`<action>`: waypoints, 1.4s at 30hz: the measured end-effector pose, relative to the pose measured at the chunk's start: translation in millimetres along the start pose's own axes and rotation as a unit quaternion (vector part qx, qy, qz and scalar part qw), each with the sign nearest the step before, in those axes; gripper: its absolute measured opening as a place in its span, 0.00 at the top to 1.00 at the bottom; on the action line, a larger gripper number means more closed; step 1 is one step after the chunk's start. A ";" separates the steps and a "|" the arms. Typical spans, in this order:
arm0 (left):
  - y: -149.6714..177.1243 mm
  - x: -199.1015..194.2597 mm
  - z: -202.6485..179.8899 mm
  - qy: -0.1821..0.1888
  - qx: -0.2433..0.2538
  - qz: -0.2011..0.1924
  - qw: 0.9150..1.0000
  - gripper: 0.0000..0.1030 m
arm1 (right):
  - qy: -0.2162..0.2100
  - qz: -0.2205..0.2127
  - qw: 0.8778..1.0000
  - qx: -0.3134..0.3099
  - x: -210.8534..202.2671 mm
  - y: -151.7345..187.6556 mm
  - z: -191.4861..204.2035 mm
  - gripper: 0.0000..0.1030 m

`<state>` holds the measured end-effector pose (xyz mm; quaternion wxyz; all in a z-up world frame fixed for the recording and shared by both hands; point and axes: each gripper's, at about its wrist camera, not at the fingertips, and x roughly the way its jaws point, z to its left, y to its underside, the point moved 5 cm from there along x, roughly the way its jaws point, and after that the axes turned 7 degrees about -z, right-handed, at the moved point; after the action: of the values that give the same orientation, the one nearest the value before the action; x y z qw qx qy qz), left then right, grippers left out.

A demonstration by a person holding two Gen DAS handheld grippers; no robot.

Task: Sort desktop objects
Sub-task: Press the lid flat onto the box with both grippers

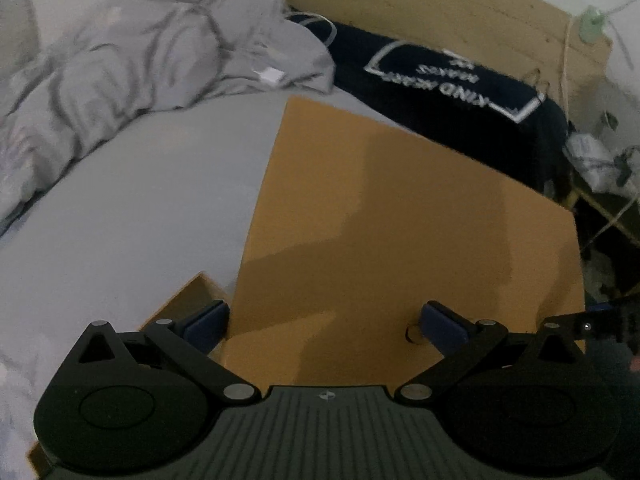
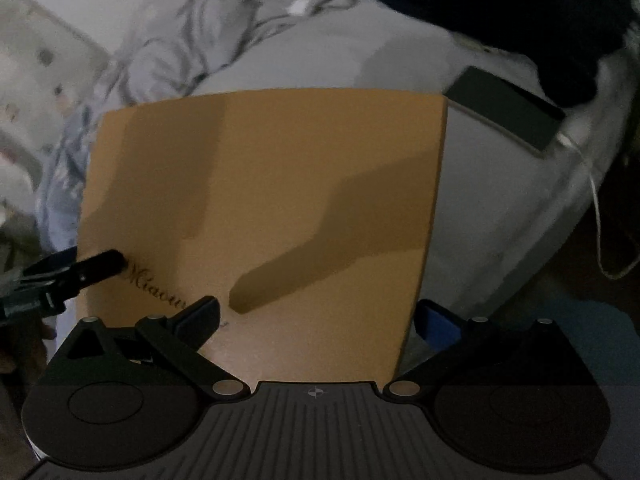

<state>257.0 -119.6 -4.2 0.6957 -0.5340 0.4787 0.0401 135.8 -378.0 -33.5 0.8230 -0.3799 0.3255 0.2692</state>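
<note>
A tan board (image 1: 400, 220) with bare top lies on the grey bed sheet; it also fills the middle of the right wrist view (image 2: 260, 200), with dark script lettering near its near left corner. My left gripper (image 1: 326, 322) is open and empty, low over the board's near edge. My right gripper (image 2: 316, 320) is open and empty over the board's near right corner. The left gripper's dark finger (image 2: 100, 264) shows at the board's left edge in the right wrist view. The right gripper's black tip (image 1: 592, 324) shows at the right in the left wrist view.
A crumpled grey quilt (image 1: 140, 60) lies at the back left. A dark navy cloth with white lettering (image 1: 452, 80) lies behind the board, before a wooden headboard (image 1: 440, 4). A dark phone-like slab (image 2: 508, 108) with a white cable (image 2: 596, 208) lies right of the board.
</note>
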 end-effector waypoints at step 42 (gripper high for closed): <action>131.8 -119.2 106.7 -0.169 -0.275 -0.011 0.946 0.00 | -0.091 0.057 0.937 -0.332 36.3 12.8 226.8 0.00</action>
<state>184.6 74.3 -15.6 0.5928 -0.6955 0.3186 0.2517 225.5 -182.1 47.1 0.6590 -0.5865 0.1627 0.4420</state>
